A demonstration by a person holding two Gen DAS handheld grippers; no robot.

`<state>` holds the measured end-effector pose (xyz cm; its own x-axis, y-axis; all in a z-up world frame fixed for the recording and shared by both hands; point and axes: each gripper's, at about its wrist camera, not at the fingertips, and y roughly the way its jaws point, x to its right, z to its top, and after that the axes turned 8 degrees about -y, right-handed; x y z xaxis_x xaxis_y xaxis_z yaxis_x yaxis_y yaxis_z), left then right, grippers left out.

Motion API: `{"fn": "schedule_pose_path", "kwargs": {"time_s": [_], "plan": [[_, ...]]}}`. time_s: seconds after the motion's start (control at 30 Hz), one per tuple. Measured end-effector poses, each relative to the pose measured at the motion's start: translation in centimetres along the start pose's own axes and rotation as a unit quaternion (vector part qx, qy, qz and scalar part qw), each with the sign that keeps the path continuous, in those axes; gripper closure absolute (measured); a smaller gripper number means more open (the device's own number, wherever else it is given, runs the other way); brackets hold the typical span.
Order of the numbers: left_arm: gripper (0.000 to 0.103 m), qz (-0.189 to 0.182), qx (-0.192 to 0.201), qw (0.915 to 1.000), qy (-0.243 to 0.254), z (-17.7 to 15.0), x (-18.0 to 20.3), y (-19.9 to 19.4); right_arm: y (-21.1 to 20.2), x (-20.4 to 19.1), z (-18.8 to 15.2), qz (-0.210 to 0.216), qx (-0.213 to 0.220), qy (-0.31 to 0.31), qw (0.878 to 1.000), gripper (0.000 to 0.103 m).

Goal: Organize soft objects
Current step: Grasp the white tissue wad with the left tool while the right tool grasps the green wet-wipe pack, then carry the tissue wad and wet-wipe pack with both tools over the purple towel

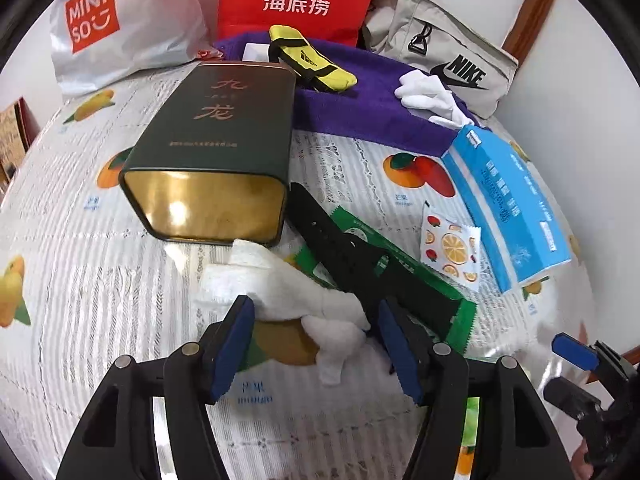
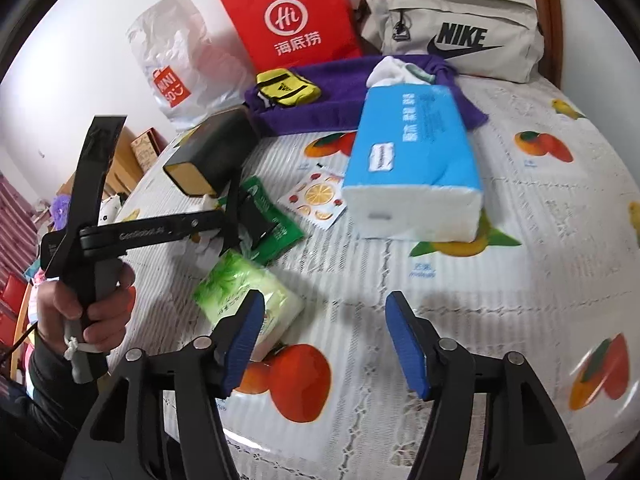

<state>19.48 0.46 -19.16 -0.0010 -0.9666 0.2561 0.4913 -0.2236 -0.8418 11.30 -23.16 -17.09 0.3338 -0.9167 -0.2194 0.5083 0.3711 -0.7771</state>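
Left tongs (image 1: 316, 344) stand wide astride a limp, feather-light white cloth (image 1: 288, 292) on the counter (image 1: 100, 280), best pinched mid-bunch; right tongs (image 2: 324, 340) gape empty.

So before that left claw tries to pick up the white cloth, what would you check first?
1. Left gripper jaws apart: ok.
2. White cloth between the jaws: ok, it lies bunched there, pads not pressing it.
3. Cloth free of neighbours: not ok, the black strap touches its right side and the dark green tin sits at its far end.
4. Right gripper empty and open: ok, nothing between its pads.
5. Right gripper clear of the left: ok, it shows off to the side.
6. Where the cloth should go: cannot tell.
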Motion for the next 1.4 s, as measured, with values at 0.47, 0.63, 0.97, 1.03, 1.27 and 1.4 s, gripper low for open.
{"fn": "schedule_pose_path", "kwargs": {"time_s": [0.47,0.63,0.97,1.03,1.27,1.4], "plan": [[0.082,0.007,0.012,0.9999,0.006,0.0,-1.8,-0.4,1.5,-3.3,-0.1,0.014,0.010,-0.058,0.998,0.035],[0.082,0.014,0.010,0.9998,-0.012,-0.8,-3.1,-1.3,2.0,-4.0,0.1,0.016,0.015,-0.073,0.997,0.027],[0.082,0.000,0.006,0.9995,-0.031,-2.4,-4.4,-2.7,5.1,-6.6,-0.2,0.009,-0.009,-0.133,0.991,0.020],[0.082,0.001,0.006,0.9995,-0.033,-2.6,-4.4,-2.7,5.4,-7.2,-0.4,-0.004,-0.001,-0.147,0.989,0.020],[0.082,0.003,0.006,0.9995,-0.031,-2.9,-4.0,-3.0,4.9,-7.8,-1.2,-0.013,0.016,-0.167,0.986,0.027],[0.082,0.004,0.007,0.9995,-0.031,-3.4,-3.9,-3.3,4.0,-7.0,-2.1,-0.028,0.016,-0.159,0.987,0.027]]}}
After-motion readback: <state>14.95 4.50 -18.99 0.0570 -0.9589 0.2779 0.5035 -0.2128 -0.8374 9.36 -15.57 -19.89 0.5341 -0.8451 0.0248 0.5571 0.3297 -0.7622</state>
